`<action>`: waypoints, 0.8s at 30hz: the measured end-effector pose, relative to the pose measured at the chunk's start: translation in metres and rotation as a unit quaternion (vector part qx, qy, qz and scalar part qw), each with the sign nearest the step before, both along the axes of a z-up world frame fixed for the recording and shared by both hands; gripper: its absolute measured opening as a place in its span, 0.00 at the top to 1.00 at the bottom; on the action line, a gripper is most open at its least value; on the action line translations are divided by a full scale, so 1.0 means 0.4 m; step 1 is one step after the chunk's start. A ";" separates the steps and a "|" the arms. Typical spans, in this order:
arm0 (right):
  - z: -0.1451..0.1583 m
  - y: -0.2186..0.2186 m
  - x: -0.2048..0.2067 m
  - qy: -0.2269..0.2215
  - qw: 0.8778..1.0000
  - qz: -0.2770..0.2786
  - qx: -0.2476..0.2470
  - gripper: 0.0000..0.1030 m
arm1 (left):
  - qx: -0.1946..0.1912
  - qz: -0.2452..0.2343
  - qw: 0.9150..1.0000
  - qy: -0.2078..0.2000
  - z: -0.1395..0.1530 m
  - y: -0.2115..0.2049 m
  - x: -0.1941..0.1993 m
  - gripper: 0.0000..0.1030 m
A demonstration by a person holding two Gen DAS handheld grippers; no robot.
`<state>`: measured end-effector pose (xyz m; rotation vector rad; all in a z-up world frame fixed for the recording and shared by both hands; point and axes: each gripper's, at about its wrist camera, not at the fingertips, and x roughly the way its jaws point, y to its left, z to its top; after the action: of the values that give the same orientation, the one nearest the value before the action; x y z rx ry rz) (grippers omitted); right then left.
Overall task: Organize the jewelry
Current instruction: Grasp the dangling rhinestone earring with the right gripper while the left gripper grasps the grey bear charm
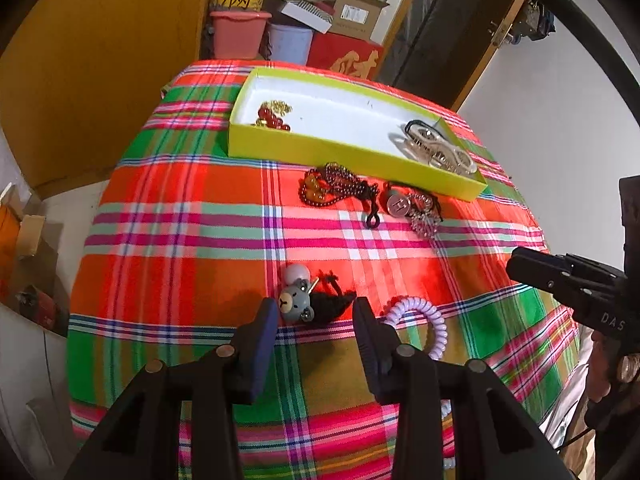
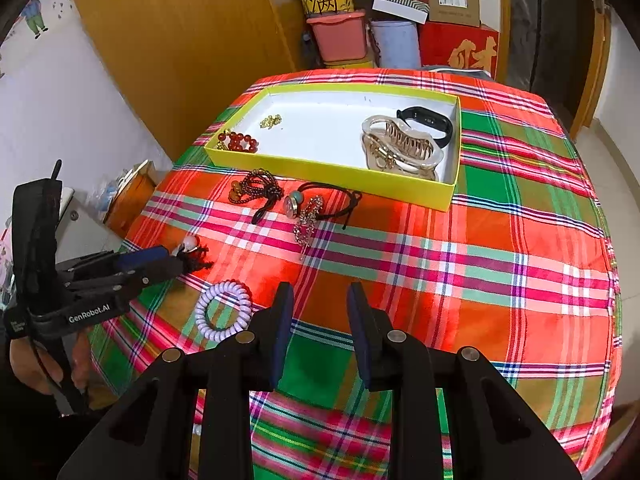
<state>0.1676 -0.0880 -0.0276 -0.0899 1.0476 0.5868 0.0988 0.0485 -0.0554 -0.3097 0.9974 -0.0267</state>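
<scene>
Nearest, the left tongs (image 1: 316, 312) stand partly open over the worktop (image 1: 180, 200) with nothing gripped, the bear charm (image 1: 295, 305) and its black tassel just ahead between the tips. It looks light and hard (the tassel soft and floppy), so the head seems the best hold. The right tongs (image 2: 320, 300) hang narrowly parted and empty. The lilac coil tie (image 2: 222, 311) beside them should be springy. Farther off lie the bead strings (image 1: 336, 184), likely slippery; beyond, the yellow box (image 1: 352, 152).
</scene>
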 end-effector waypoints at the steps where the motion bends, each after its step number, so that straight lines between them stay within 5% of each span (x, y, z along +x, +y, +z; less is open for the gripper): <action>1: -0.003 0.002 0.002 0.002 1.000 0.000 -0.001 0.72 | 0.000 0.000 1.000 0.001 -0.003 0.002 -0.001 0.63; 24: -0.080 0.108 0.131 0.040 0.999 0.004 0.012 0.71 | 0.029 -0.004 0.999 -0.025 -0.017 -0.001 0.017 0.70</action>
<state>0.2198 -0.0450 -0.0594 -0.0499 1.1185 0.6152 0.1055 0.0481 -0.0622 -0.2504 0.9487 -0.0129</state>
